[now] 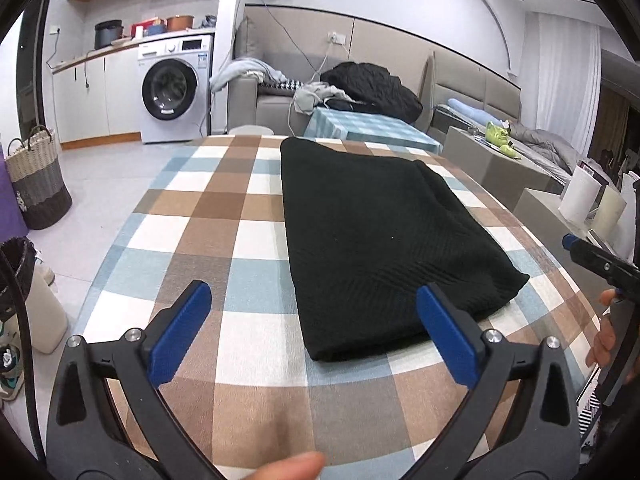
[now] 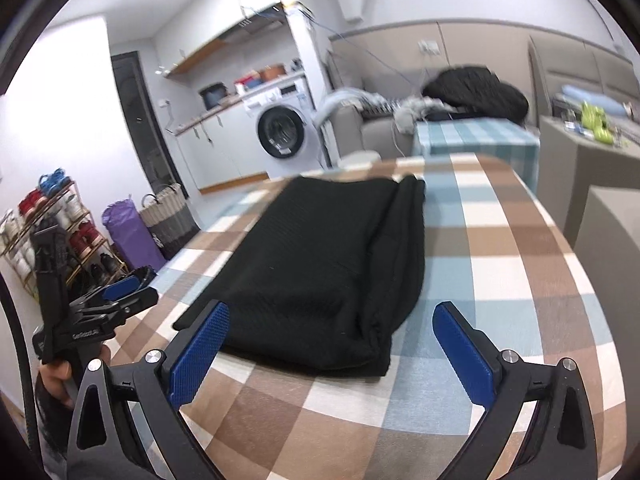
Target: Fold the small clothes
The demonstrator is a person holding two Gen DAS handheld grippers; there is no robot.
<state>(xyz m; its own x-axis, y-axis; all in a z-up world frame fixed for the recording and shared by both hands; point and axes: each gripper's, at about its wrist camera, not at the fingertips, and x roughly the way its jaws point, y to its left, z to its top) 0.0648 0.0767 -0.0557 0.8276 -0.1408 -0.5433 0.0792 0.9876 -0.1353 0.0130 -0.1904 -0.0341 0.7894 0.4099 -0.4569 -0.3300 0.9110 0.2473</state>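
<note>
A black knit garment [image 1: 372, 236] lies folded into a long rectangle on the checked tablecloth [image 1: 208, 208]; it also shows in the right wrist view [image 2: 324, 264]. My left gripper [image 1: 314, 300] is open and empty, just above the cloth's near left corner. My right gripper [image 2: 332, 316] is open and empty, hovering over the garment's near end. The right gripper shows at the right edge of the left wrist view [image 1: 600, 260]. The left gripper shows at the left of the right wrist view [image 2: 116, 300].
A second table with a blue checked cloth [image 1: 372, 128] stands beyond the far edge. A sofa with dark clothes [image 1: 372, 84] is behind it. A washing machine [image 1: 172, 88] and a woven basket [image 1: 36, 180] stand on the floor to the left. Grey boxes [image 1: 500, 164] stand to the right.
</note>
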